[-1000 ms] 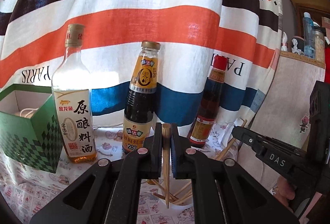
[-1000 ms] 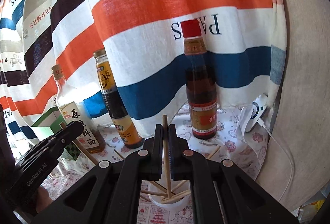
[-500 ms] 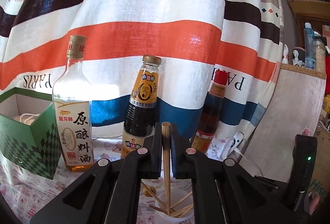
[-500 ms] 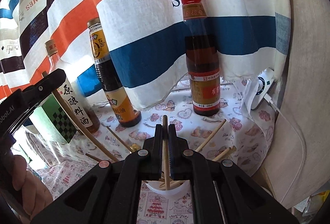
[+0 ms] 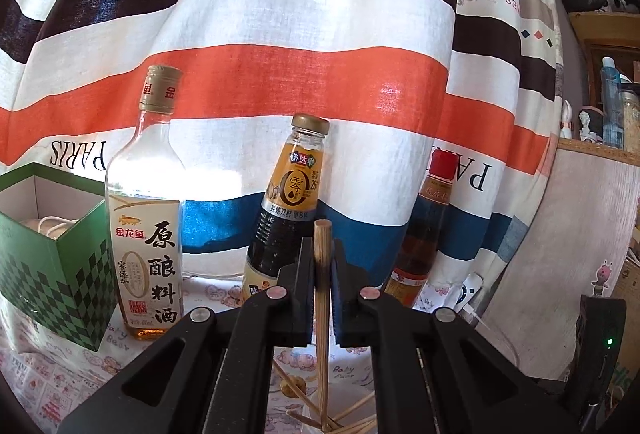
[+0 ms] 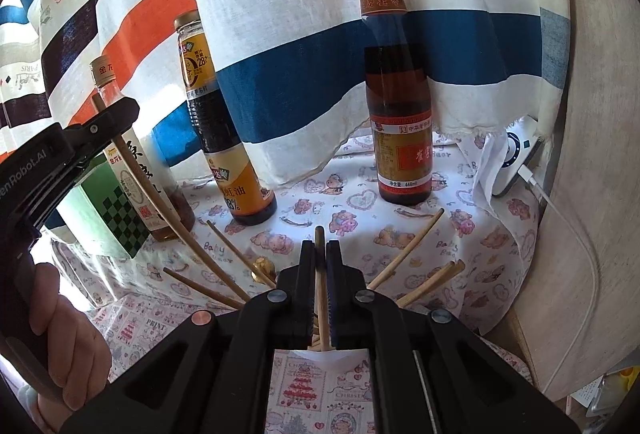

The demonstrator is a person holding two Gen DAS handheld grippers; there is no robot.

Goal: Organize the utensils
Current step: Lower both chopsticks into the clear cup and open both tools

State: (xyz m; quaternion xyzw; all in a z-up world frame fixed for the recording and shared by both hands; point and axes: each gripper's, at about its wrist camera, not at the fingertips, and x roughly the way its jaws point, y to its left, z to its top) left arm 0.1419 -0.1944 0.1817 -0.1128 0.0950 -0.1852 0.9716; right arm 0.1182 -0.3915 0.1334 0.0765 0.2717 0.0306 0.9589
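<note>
In the left wrist view my left gripper [image 5: 322, 248] is shut on a wooden chopstick [image 5: 321, 314] that stands upright, its lower end among other chopsticks in a white cup [image 5: 320, 420]. In the right wrist view my right gripper [image 6: 320, 248] is shut on a second chopstick [image 6: 319, 298], above the white cup's rim [image 6: 320, 354]. More chopsticks [image 6: 412, 250] fan out of the cup to both sides. At the left of that view the left gripper [image 6: 116, 114] shows with its long chopstick [image 6: 168, 210] slanting down toward the cup, a hand [image 6: 60, 338] on its handle.
Three bottles stand before a striped curtain: cooking wine [image 5: 146, 234], soy sauce [image 5: 286, 202], a red-capped bottle [image 6: 398, 94]. A green checked box [image 5: 52, 258] sits at the left. A white device [image 6: 516, 154] with a cable lies at the right, and a brass spoon end [image 6: 262, 266] near the cup.
My right gripper has sunk with its chopstick toward the cup and tilted down. The left gripper has tipped slightly upward, still holding its chopstick over the cup.
</note>
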